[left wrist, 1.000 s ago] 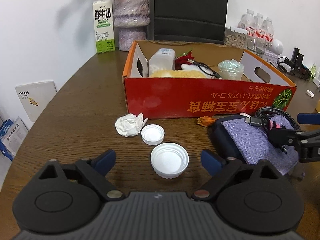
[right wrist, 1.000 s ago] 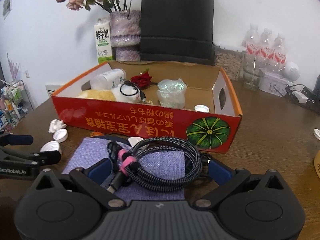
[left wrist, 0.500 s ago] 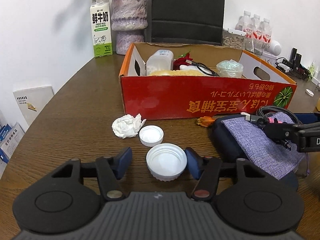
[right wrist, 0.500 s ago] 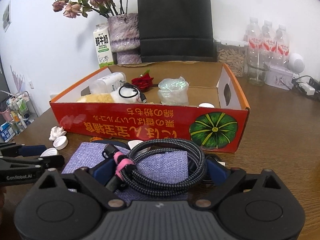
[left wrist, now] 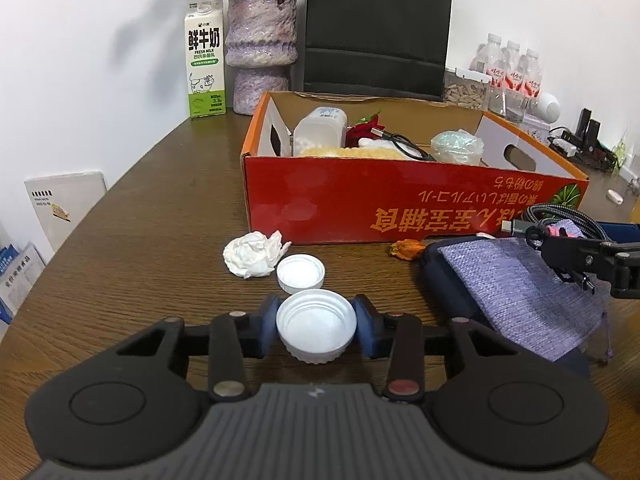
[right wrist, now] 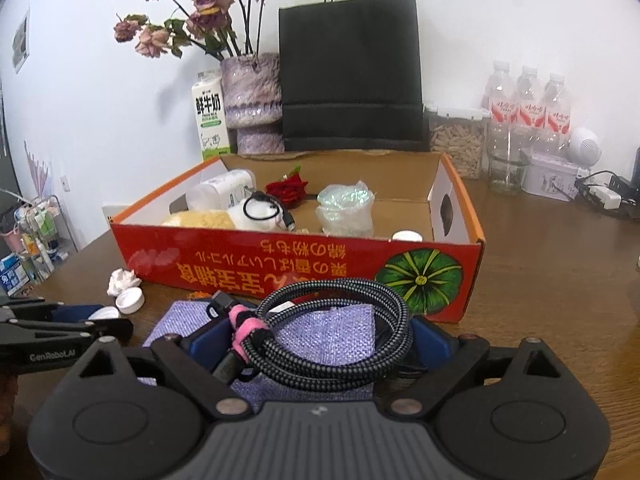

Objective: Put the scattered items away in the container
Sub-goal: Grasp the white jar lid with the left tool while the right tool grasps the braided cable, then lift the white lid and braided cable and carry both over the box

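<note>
Across the brown desk (left wrist: pixel 132 240) the biggest thing is the red cardboard box (left wrist: pixel 360 204), the container for this tidy-up, already holding a plastic bottle, a red flower, a small black cable and a crinkled clear cup. Just in front of its near wall lies a purple fabric pouch (right wrist: pixel 328 336) on a dark case, and on that pouch rests a coiled braided cable (right wrist: pixel 336 344) bound with a pink tie. The right gripper (right wrist: pixel 320 344) sits around this coil with its fingers spread wide; the coil fills the gap, but I cannot tell whether the pads press on it or only flank it.

Smaller still, a crumpled white tissue (left wrist: pixel 256 254) and a small white cap (left wrist: pixel 301 273) lie touching each other near the box's left corner. Nearest of all is the larger white lid (left wrist: pixel 316 330), open side up. The left gripper (left wrist: pixel 316 326) has changed most: a second ago its fingers stood wide on either side of this lid, and they have just been closing, so both blue pads now touch its rim. That reads as a completed grasp, with the lid still down on the desk. The lift and carry over the box wall come next; the tissue, small cap and a dried orange blossom (left wrist: pixel 408 249) remain loose.
</note>
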{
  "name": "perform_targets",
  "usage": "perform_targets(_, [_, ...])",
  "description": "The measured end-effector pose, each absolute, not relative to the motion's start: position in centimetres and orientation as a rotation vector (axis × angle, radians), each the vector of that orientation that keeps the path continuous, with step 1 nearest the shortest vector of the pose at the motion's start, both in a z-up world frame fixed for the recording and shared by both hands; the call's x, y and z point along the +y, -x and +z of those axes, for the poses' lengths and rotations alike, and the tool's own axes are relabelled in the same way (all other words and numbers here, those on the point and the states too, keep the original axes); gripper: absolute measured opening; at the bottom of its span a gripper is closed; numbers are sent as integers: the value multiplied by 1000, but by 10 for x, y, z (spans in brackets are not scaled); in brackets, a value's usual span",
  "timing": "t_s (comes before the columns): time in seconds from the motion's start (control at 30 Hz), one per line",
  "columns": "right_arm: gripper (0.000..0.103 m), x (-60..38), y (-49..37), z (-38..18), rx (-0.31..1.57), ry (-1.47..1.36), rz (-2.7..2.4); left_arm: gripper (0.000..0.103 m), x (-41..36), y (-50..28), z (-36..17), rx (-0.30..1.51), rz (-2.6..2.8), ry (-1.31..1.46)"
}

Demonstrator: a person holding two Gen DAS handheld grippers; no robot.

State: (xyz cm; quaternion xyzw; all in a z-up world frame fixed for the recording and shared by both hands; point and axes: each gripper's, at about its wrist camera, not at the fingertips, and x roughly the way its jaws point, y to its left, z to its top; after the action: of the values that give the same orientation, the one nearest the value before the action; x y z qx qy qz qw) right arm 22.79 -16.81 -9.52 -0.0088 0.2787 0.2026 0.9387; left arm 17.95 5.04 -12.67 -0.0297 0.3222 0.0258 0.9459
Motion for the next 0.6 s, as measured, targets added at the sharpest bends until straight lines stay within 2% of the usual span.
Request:
perform_targets(0.33, [95, -172, -218, -74, 485, 10, 410, 41, 45, -173, -98, 583, 42, 94])
perform_targets(0.6, [95, -174, -229, -43, 425, 18, 410, 41, 35, -197, -58, 519, 13, 82])
